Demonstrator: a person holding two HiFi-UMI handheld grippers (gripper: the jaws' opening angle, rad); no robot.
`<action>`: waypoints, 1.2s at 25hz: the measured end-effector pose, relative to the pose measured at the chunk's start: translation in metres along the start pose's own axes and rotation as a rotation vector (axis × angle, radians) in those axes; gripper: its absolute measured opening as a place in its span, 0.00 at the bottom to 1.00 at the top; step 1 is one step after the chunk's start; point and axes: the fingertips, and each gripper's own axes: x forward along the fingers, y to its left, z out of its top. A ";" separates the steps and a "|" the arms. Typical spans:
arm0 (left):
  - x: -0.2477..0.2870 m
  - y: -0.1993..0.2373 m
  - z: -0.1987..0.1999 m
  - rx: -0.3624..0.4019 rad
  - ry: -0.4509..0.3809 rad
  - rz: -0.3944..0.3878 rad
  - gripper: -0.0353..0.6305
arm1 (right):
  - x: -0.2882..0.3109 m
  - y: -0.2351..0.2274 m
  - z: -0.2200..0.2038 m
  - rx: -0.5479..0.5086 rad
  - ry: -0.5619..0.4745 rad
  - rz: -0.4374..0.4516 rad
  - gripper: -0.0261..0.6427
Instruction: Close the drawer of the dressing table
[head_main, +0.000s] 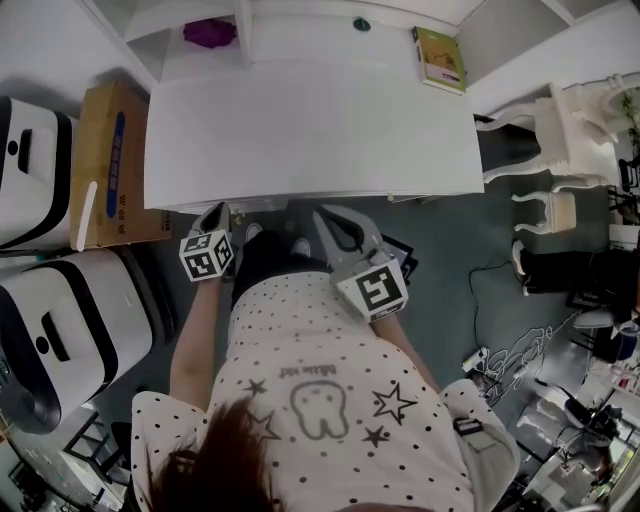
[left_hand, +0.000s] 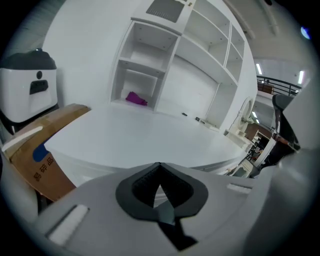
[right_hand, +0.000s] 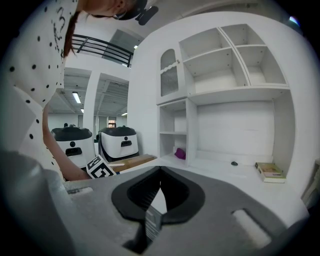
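Observation:
The white dressing table (head_main: 310, 130) fills the upper middle of the head view. No drawer sticks out past its front edge; only a thin white front strip (head_main: 250, 206) shows beneath it. My left gripper (head_main: 218, 211) is shut and empty, its tips just in front of that edge. In the left gripper view the left gripper (left_hand: 160, 164) looks across the tabletop (left_hand: 145, 140) from above the front apron (left_hand: 90, 162). My right gripper (head_main: 325, 214) is also shut and empty, level with the edge. The right gripper (right_hand: 160, 168) faces the shelves.
A cardboard box (head_main: 115, 165) leans at the table's left, beside two white machines (head_main: 30, 170). A purple object (head_main: 210, 33) lies in a shelf cubby. A book (head_main: 439, 58) lies at the back right. A white ornate chair (head_main: 560, 130) and floor cables (head_main: 500, 360) are on the right.

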 end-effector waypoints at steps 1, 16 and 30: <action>-0.002 -0.004 0.004 0.000 -0.008 -0.005 0.05 | -0.001 0.001 0.000 -0.001 0.000 0.005 0.03; -0.043 -0.070 0.096 0.087 -0.252 -0.081 0.06 | -0.007 0.010 0.001 -0.033 -0.025 0.013 0.03; -0.146 -0.108 0.180 0.185 -0.517 -0.251 0.06 | 0.027 0.029 0.019 0.004 -0.050 -0.032 0.03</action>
